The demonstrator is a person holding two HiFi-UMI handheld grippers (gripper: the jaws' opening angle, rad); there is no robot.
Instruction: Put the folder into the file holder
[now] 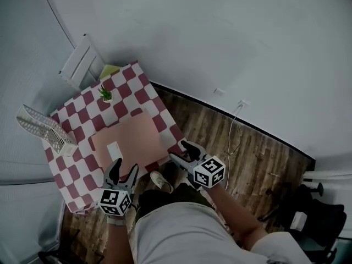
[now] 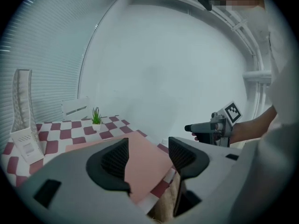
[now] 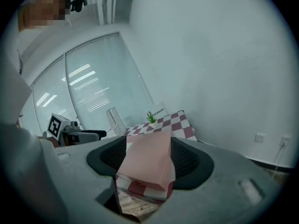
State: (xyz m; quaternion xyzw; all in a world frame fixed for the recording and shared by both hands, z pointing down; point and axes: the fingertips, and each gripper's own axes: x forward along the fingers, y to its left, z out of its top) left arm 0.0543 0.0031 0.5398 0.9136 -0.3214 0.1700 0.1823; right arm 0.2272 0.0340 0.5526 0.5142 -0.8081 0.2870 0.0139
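Observation:
A pink folder (image 1: pixel 131 139) lies flat on the red-and-white checked table (image 1: pixel 77 164). The white mesh file holder (image 1: pixel 43 126) stands at the table's left edge, well away from the folder. My left gripper (image 1: pixel 123 170) hovers at the folder's near edge, open, and the folder (image 2: pixel 145 161) shows through its gap without touching the pads. My right gripper (image 1: pixel 180 151) is off the table's right corner, level with the folder's near right corner. It is open, and the folder (image 3: pixel 150 158) lies ahead between its jaws, with no pad pressing on it.
A small potted plant (image 1: pixel 105 94) stands at the table's far side, with a white chair (image 1: pixel 82 63) behind it. The wall runs close behind. A white cable (image 1: pixel 235 126) hangs onto the wooden floor to the right. Dark equipment (image 1: pixel 308 216) sits at lower right.

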